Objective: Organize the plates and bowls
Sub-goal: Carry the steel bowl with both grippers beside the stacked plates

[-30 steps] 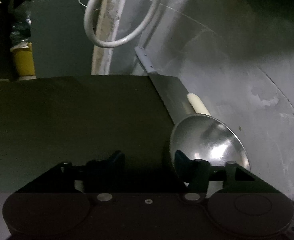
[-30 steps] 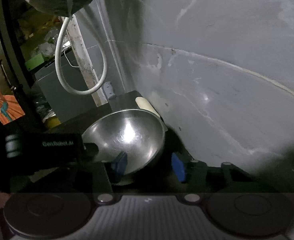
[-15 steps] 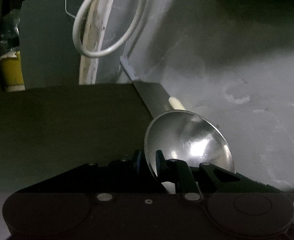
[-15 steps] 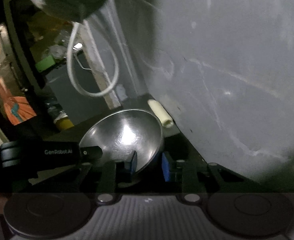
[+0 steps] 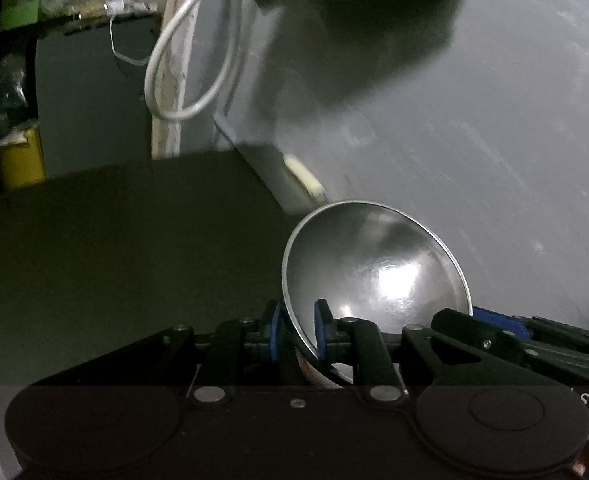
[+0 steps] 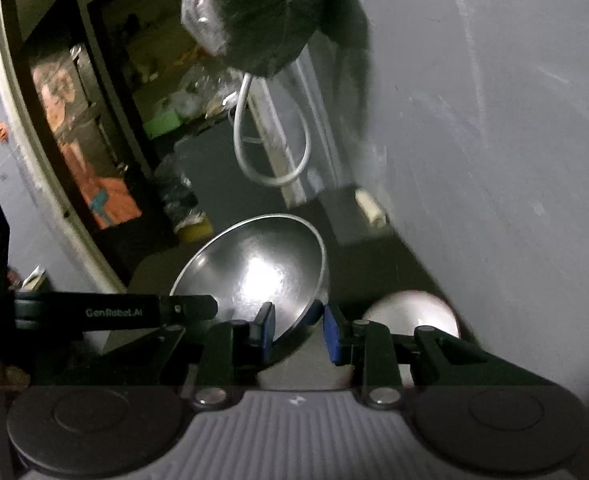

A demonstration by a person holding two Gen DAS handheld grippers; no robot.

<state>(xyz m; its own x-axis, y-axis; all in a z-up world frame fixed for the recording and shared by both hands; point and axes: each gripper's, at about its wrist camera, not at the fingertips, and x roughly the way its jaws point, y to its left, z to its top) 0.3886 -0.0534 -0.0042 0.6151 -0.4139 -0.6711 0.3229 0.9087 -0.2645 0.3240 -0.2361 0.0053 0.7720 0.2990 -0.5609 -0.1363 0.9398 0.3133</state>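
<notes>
- While both grippers hold it, the steel bowl (image 5: 374,276) is tilted above the dark tabletop (image 5: 134,248), close to the grey wall (image 5: 494,140).
- The left gripper (image 5: 297,330) pinches the near rim of the bowl: one blue pad is outside the wall of the bowl, the other inside. Its jaws open a very little, with the rim between them.
- In the right wrist view, the right gripper (image 6: 298,330) has its blue pads on both sides of the bowl's (image 6: 254,268) lower rim, so it grips the rim too.
- The left gripper (image 6: 154,312) shows in this view as a black bar with white letters, reaching to the bowl's left edge.
- Beside the right gripper there is a second round shiny piece (image 6: 410,314); I cannot tell if it is a bowl or a plate.
- A white cable loop (image 5: 190,64) hangs at the corner of the wall.
- A small cream object (image 5: 304,180) lies at the foot of the wall, behind the bowl.
</notes>
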